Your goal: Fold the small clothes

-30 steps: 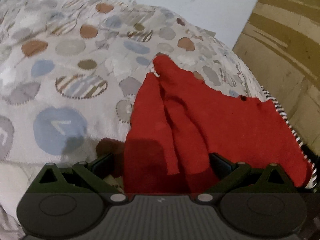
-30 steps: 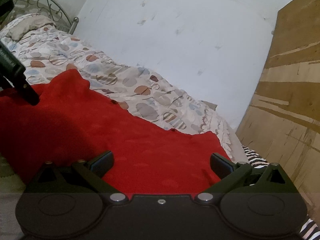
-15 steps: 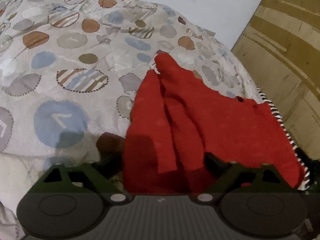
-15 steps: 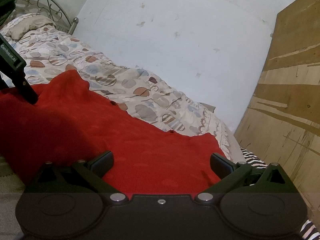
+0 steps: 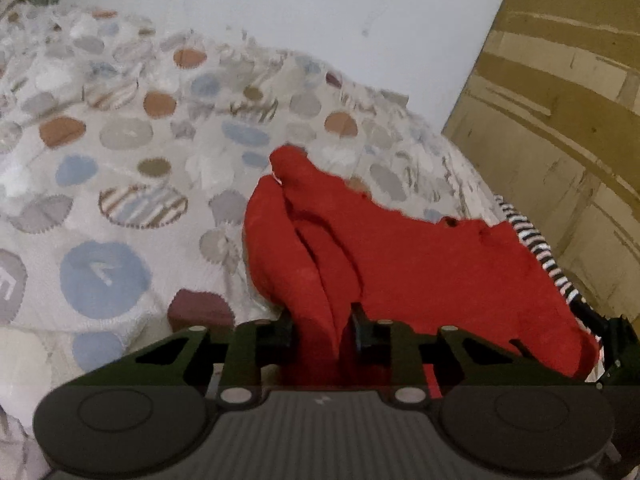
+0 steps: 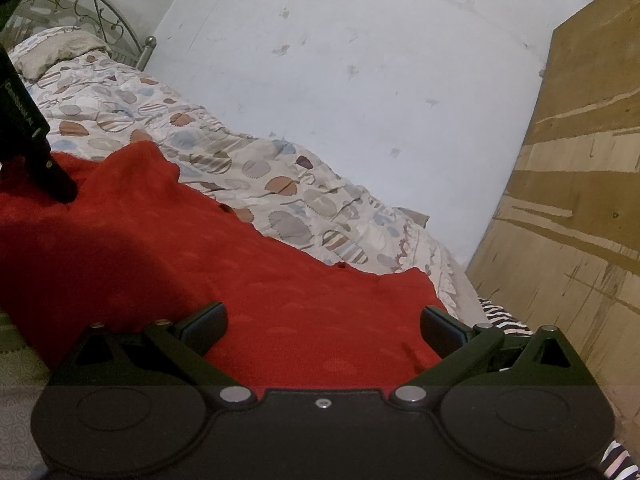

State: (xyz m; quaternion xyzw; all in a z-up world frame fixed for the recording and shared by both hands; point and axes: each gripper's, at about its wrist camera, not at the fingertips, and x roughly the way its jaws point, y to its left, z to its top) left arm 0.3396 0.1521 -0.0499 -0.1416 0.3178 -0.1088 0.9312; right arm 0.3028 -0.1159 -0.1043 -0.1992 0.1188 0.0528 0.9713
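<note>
Writing: the only lettering is white print down the side of the left gripper's finger [image 6: 24,120] as seen from the right wrist view; too blurred to read with confidence. No other labels or brands visible. No containers in either view.

Left gripper [image 5: 322,330]: jaws have just been closing and now pinch a bunched fold of the red knit garment [image 5: 420,264]. Both pads press on the cloth; the fold rises between them. From the right wrist view, its finger tip sits on the garment's far left part.

Right gripper [image 6: 322,326]: fingers spread wide, nothing pinched. The garment [image 6: 240,280] lies flat under and between them; whether the pads touch the cloth I cannot tell.

Garment location: spread on the bed over the patterned bedspread [image 5: 132,184], near the bed's right side. A sleeve-like end points up the bed toward the wall [image 6: 360,80]. Small dark buttons along its far edge [image 6: 226,208].

Edges and room:
- Right: a wooden board panel [image 6: 580,200] stands close beside the bed; a black-and-white striped cloth [image 5: 536,244] sits at that edge, just beside the garment.
- Far side: bedspread runs up to the white wall.
- Left: wide open stretch of bedspread.
- Head end: pillow [image 6: 56,50] and metal scrollwork bed frame [image 6: 100,12], well apart from the garment.
</note>
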